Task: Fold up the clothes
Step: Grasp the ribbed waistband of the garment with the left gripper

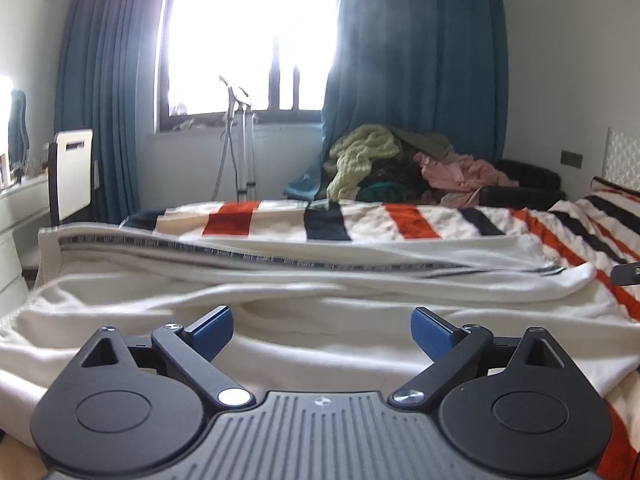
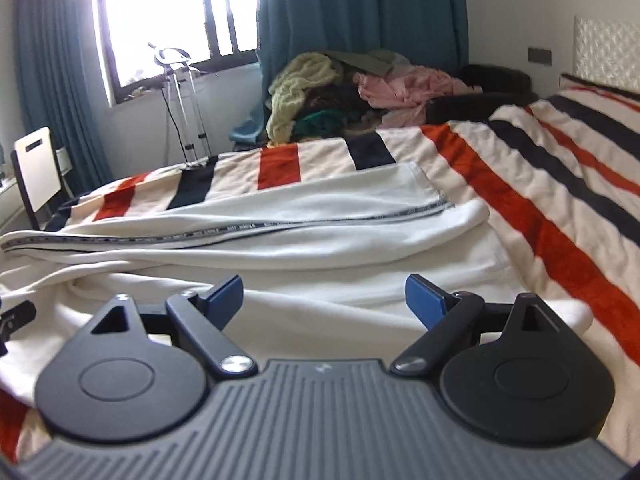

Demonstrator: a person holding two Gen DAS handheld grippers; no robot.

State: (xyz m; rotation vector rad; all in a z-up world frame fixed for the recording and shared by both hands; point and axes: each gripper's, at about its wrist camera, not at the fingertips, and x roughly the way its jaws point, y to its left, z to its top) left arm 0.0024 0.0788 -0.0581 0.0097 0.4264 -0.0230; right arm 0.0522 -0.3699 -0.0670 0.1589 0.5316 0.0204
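Both tongs (image 1: 322, 330) (image 2: 324, 298) gape above white garment (image 2: 320, 224).

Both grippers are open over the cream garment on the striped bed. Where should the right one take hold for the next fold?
Probably the cream knit garment at its rounded far-right end, where the dark patterned trim stops. That end lies doubled and raised on the striped blanket, so the open right gripper could come in low from the near side, pinching both layers.
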